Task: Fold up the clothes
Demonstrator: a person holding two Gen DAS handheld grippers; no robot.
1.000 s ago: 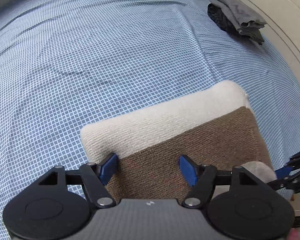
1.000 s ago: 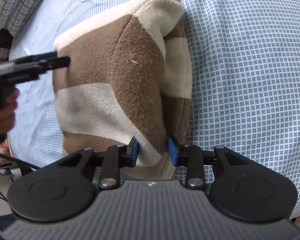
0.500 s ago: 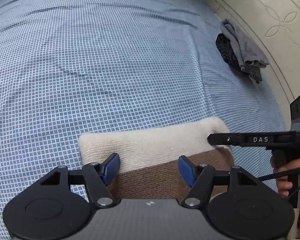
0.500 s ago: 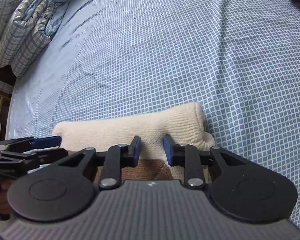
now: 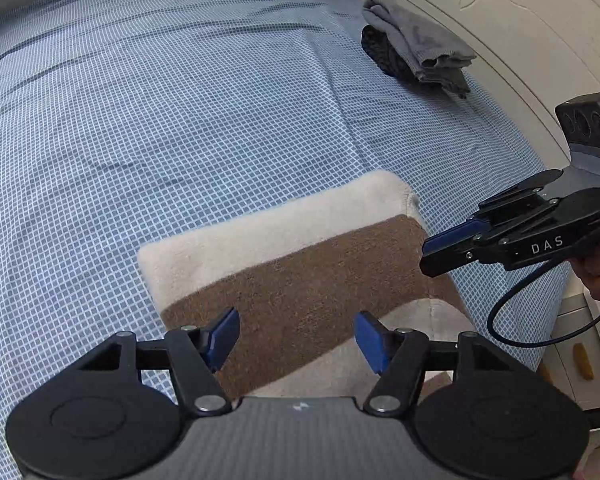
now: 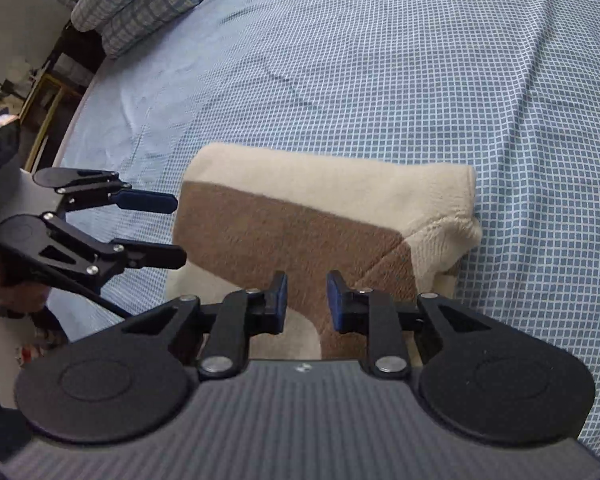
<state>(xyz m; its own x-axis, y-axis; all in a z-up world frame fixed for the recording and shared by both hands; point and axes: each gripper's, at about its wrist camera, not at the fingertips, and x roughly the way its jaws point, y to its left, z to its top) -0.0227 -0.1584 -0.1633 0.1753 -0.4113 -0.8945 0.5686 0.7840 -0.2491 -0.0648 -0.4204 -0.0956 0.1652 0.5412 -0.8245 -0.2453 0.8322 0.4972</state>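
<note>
A folded knit garment (image 5: 300,276) with brown and cream bands lies flat on the blue checked bed sheet (image 5: 160,120). My left gripper (image 5: 296,340) hovers over its near edge. Its jaws are closing but still stand wide, with nothing pressed between them. From the right wrist view the garment (image 6: 300,220) sits just ahead of my right gripper (image 6: 307,300). Those jaws are opening from a narrow gap, and the pads touch no cloth. The right gripper (image 5: 440,250) also shows beside the garment's right corner, and the left gripper (image 6: 164,228) beside its left edge.
A small stack of grey and dark folded clothes (image 5: 416,52) lies at the far right by the cream headboard (image 5: 520,20). A rolled plaid quilt (image 6: 132,4) sits at the far left corner. The bed's edge and a wooden frame (image 6: 48,96) lie to the left.
Both grippers have lifted and drawn back from the garment. The right one had a fold between its fingers a second ago and is now free of it. The garment lies folded flat.
</note>
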